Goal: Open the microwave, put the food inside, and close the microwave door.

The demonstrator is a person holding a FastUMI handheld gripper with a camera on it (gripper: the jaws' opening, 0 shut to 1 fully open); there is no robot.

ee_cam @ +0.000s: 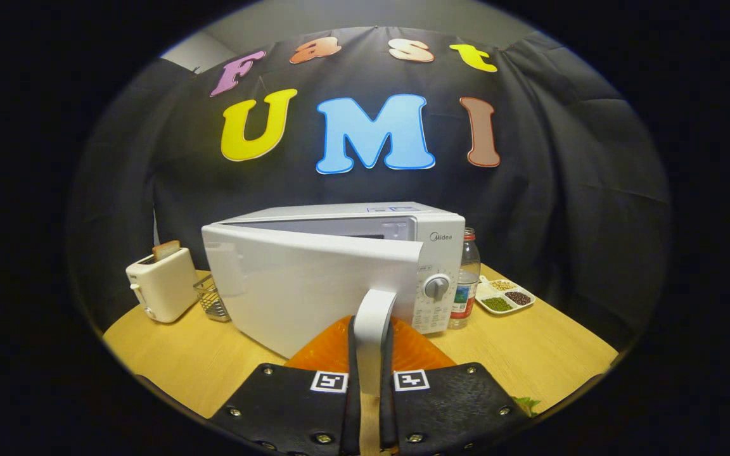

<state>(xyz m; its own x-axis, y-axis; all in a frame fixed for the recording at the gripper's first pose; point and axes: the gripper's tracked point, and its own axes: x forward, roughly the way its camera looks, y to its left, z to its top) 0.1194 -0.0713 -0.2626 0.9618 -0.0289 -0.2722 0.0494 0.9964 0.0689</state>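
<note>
Black cloth hangs behind a round, pale wooden table (168, 354) that carries everything in the scene. At the centre of the frame stands the white microwave (428, 221), its control panel with a round dial (436, 286) on the right side of its front. The door (301, 285) is hinged on the left and stands ajar, its free edge swung out toward the camera, so a dark wedge of the cavity shows above its top edge.

At the bottom centre, the gripper (372, 373) is clenched on the door's upright white handle (374, 323): both fingers press against it from either side, with the handle rising out from between them. That grip fits the first step, drawing the door open; the opening looks only partly made, and the door would probably need to swing wider before anything goes in.

An orange, textured object (416, 345) lies just beyond the fingers, low and in front of the door. It may be the food or its dish, but I cannot tell which, as the fingers and handle cover much of it.

The microwave itself is clean, boxy and matt white, with a sheet of printed markings on its top.

At the left of the frame sits a cream toaster (162, 285) with a slice of bread (166, 249) poking out, and a small wire basket (211, 299) beside it. To the right of the microwave stands a clear bottle (466, 278) with a red cap, then a white divided tray (504, 296) of beans and grains. A bit of green leaf (526, 403) shows at the lower right.
</note>
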